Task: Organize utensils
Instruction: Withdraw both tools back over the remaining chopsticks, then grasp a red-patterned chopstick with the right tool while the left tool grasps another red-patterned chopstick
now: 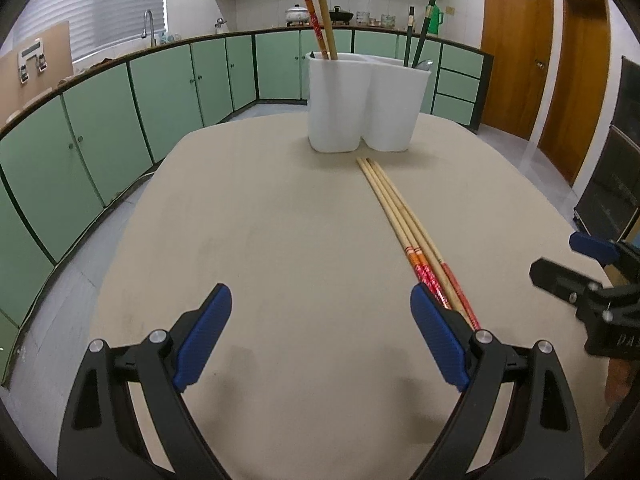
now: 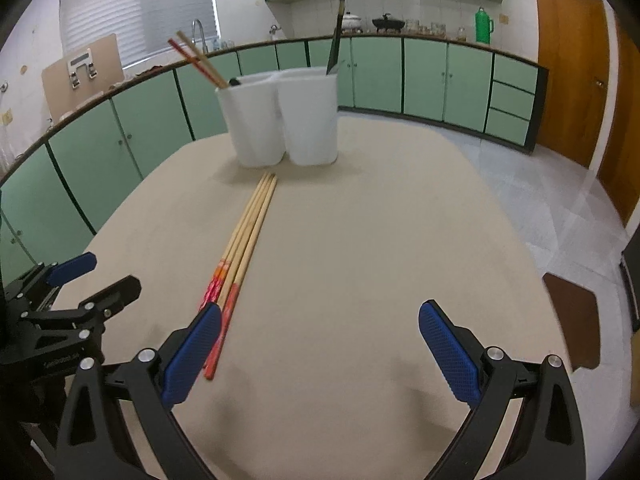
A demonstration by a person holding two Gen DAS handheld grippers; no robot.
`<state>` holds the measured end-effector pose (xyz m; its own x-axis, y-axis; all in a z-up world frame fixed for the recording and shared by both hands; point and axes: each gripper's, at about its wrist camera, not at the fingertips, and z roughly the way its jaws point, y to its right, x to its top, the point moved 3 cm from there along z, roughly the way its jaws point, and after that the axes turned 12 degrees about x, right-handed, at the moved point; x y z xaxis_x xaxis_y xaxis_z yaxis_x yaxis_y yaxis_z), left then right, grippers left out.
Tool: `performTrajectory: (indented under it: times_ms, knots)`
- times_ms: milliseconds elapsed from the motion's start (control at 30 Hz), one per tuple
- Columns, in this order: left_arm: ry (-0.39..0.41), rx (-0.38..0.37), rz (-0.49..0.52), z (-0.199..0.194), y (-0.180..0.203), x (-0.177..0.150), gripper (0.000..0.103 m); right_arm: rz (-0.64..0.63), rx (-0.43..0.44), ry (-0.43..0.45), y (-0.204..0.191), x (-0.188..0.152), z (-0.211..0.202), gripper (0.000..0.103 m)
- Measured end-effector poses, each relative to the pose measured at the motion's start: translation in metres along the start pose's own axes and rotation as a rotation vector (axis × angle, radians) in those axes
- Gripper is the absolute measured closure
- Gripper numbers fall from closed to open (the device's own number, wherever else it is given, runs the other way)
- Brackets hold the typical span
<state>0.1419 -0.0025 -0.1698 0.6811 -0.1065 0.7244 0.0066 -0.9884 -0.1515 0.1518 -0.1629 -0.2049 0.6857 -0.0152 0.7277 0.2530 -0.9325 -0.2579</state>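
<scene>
Three chopsticks (image 1: 404,224) flat on desk (image 1: 280,240), side by side, long axis running from gripper side toward white holder (image 1: 360,108). Painted ends between both grippers. Left gripper (image 1: 320,336) spread, empty; right gripper (image 2: 320,356) likewise spread, empty. Neither clearly nearer.

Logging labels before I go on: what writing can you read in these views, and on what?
"DA", cut off by the frame edge: on the right gripper body, left wrist view.
White print on the left gripper body, right wrist view: too blurred to read.
Red chopsticks ends: pattern only, no legible text.
</scene>
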Motion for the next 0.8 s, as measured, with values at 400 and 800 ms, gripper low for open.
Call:
performTrajectory:
  times_ms: [400, 800]
  knots:
    - [-0.043, 0.007, -0.015, 0.007, 0.001, -0.01, 0.015, -0.039, 0.02, -0.085, -0.022, -0.021, 0.016, 0.009]
    - [-0.052, 0.003, -0.03, 0.008, -0.001, -0.013, 0.015, -0.101, 0.023, -0.142, -0.038, -0.031, 0.023, 0.034]
